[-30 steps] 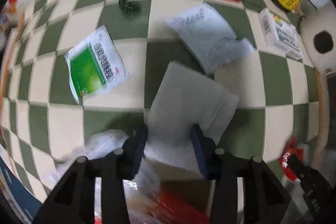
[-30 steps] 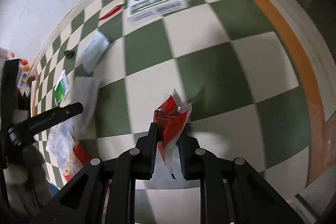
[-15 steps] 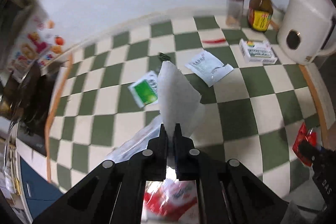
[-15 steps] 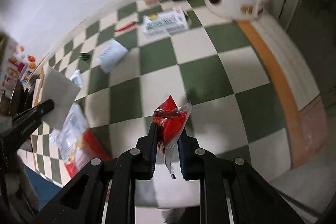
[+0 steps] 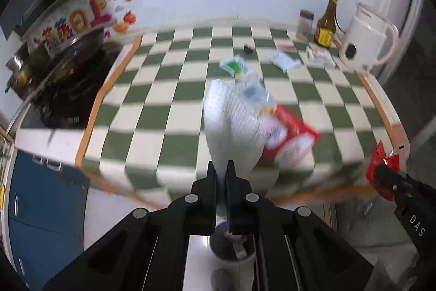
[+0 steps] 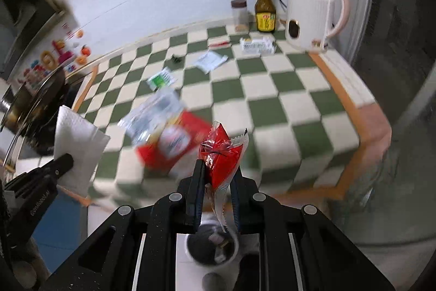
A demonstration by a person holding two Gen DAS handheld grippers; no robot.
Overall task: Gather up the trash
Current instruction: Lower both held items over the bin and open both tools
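My left gripper (image 5: pixel 223 168) is shut on a white paper towel (image 5: pixel 231 127), held up off the checkered counter (image 5: pixel 174 111); it also shows in the right wrist view (image 6: pixel 77 143). My right gripper (image 6: pixel 216 173) is shut on a red wrapper (image 6: pixel 219 157), seen in the left wrist view too (image 5: pixel 381 162). Below both grippers stands a round bin (image 6: pixel 211 247) on the floor, also in the left wrist view (image 5: pixel 231 244). A red and clear snack bag (image 6: pixel 166 132) lies near the counter's front edge. A green packet (image 6: pixel 160 78) and a white packet (image 6: pixel 211 60) lie farther back.
A white kettle (image 6: pixel 308 18), a brown sauce bottle (image 6: pixel 264 7), a jar (image 6: pixel 239 15), a small carton (image 6: pixel 257 45) and a red chilli (image 6: pixel 219 44) stand at the back right. A stove with a pan (image 5: pixel 57 67) is at the left. A blue cabinet (image 5: pixel 41 212) is below.
Both grippers have pulled back and up from the counter with their pieces of trash. They now hang past the front edge, above the bin.
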